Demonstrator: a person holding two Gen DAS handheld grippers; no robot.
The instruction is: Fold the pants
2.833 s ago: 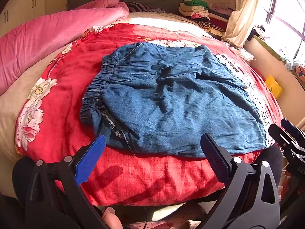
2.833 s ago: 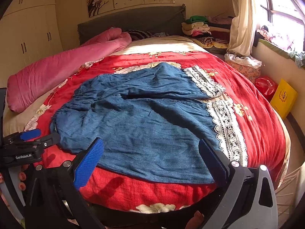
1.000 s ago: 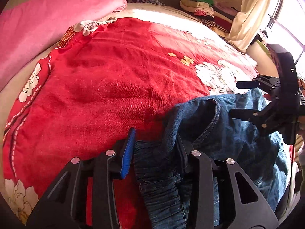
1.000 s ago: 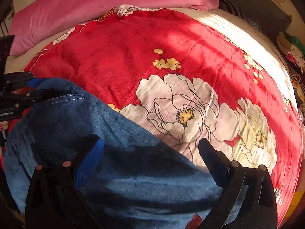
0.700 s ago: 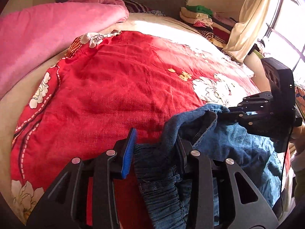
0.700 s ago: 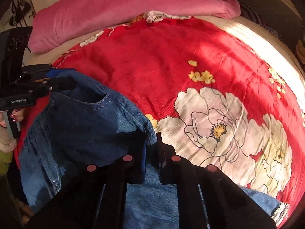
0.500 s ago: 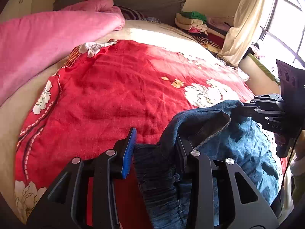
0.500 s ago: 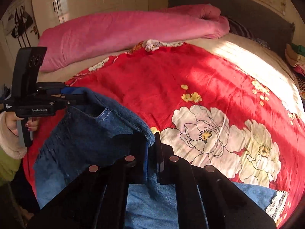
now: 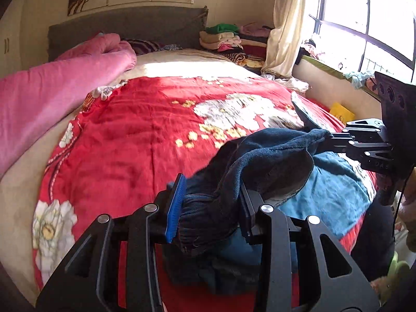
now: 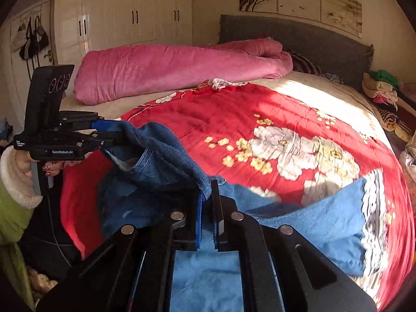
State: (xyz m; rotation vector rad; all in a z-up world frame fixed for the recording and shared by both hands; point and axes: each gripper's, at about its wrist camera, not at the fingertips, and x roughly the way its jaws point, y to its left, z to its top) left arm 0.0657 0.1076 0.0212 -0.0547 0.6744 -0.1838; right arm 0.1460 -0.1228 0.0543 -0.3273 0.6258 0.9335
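Where lace shows, right tool's [image 10: 206, 208] view only

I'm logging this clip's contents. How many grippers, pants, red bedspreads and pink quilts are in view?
Grippers: 2, the left gripper and the right gripper, both clamped on the pants
Pants: 1
Red bedspread: 1
Pink quilt: 1
Total: 5
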